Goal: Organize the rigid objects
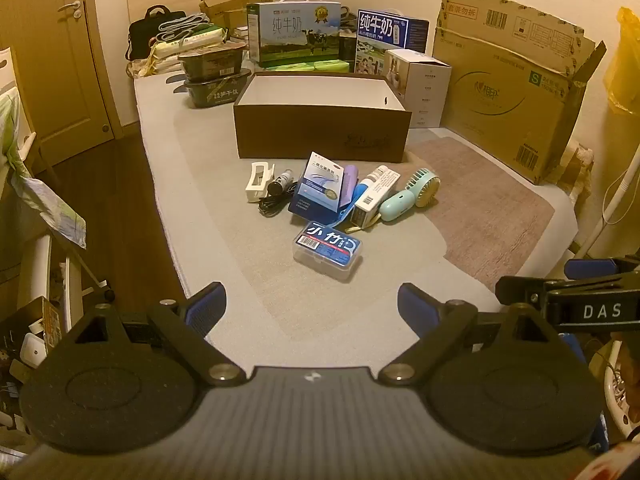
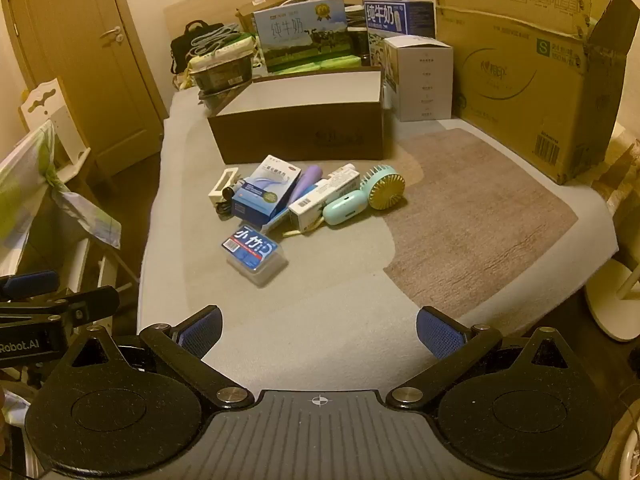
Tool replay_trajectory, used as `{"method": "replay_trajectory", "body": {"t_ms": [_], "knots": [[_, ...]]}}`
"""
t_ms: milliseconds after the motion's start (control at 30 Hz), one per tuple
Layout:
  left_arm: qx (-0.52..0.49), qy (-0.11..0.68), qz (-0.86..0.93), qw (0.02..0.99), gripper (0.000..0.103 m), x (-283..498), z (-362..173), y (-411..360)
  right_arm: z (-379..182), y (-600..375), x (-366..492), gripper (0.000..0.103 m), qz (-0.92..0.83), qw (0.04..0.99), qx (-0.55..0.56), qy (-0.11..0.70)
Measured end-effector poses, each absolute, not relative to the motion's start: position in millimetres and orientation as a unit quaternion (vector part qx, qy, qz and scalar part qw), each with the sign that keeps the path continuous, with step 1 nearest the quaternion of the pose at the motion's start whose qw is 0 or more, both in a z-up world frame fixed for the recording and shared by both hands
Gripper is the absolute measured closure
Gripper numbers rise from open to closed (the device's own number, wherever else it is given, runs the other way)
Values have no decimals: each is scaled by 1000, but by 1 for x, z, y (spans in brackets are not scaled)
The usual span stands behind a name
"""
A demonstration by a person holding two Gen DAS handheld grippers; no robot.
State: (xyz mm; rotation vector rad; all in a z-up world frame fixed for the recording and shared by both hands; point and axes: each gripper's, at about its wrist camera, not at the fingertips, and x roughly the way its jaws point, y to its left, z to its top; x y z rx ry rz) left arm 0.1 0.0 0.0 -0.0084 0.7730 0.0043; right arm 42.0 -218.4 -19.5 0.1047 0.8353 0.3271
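An open brown box (image 1: 320, 136) (image 2: 298, 132) with a white inside stands on the bed. In front of it lies a heap: a white clip (image 1: 258, 181), a black cable (image 1: 274, 200), a blue-and-white medicine box (image 1: 318, 190) (image 2: 266, 194), a purple tube (image 2: 306, 182), a white carton (image 1: 376, 196) (image 2: 324, 198) and a mint hand fan (image 1: 412, 194) (image 2: 364, 196). A clear plastic case with a blue label (image 1: 327, 254) (image 2: 254, 256) lies nearest. My left gripper (image 1: 312, 306) and right gripper (image 2: 320, 332) hover open over the near end of the bed, with nothing between their fingers.
Milk cartons (image 1: 296, 34), a white box (image 2: 422, 76), a big cardboard box (image 1: 516, 88) and food tubs (image 1: 214, 76) crowd the bed's far end. The floor and a wooden door (image 2: 80, 60) lie left. A brown mat (image 2: 480, 216) covers the bed's right side.
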Motion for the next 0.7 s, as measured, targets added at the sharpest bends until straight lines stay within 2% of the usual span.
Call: {"method": "replay_trajectory", "body": {"t_ms": [700], "knots": [[-4,375,2,927,11,0,0,0,-16,-217,43,0,159,900,49,404]]}}
